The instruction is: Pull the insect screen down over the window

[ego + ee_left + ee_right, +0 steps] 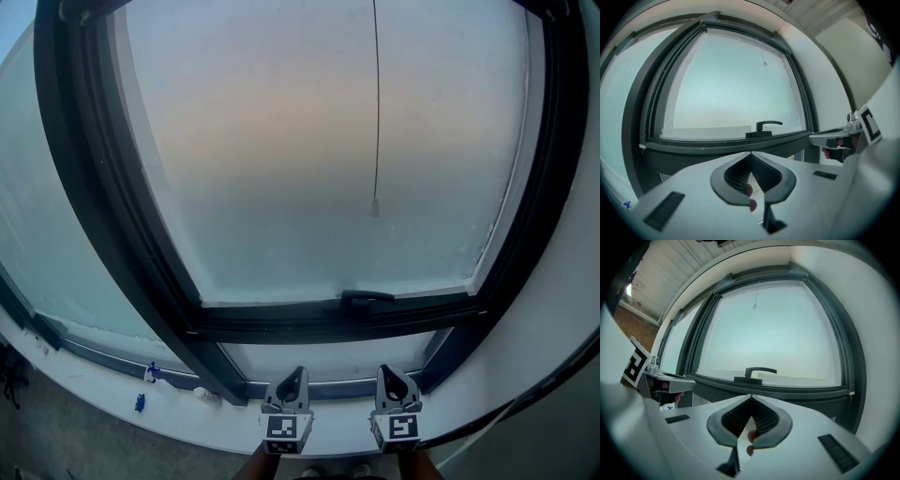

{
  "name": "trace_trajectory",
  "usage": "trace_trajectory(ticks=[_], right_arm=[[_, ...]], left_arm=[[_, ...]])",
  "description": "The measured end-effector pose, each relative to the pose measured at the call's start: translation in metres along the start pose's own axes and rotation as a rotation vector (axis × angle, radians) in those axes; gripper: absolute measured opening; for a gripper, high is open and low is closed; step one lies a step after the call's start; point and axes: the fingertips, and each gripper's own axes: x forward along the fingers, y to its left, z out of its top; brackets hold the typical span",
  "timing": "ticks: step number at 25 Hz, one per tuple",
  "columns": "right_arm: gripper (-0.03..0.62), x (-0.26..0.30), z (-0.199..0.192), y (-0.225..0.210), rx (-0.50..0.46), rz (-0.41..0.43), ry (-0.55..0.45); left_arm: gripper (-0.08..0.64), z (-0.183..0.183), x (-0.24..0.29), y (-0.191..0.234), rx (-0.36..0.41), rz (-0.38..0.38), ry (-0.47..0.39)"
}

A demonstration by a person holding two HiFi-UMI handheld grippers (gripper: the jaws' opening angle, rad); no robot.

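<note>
Small blue objects [140, 402], white sill [103, 384]

**No words, numbers or brand names can be read in any view.**

The only signs are black-and-white coded squares, block patterns rather than letters. The left marker [284, 427] sits on the cube of the left gripper [297, 373], and the right marker [401, 427] on the cube of the right gripper [387, 370]. Both face the head camera. The right marker appears again at a slant near the right edge of the left gripper view, and the left marker near the left edge of the right gripper view. Two small blue objects [141, 402] on the white sill [84, 375] may carry print, but they are too small to tell.
</note>
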Motion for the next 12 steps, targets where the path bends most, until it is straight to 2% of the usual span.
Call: trace_trajectory(ticks=[3,7,12], right_arm=[[0.002,0.006,0.009,-0.011,-0.006,0.022,-0.019],[0.002,0.013,0.031,-0.024,-0.023,0.044,-0.059],[0.002,0.019,0.047,-0.047,-0.029,0.021,-0.076]], left_arm=[[0.001,0.015,0.012,-0.006,0.008,0.013,-0.024],[0.0,0.037,0.025,-0.019,0.058,0.031,-0.069],[0.002,0.053,0.033,-0.031,0.054,0.024,-0.103]])
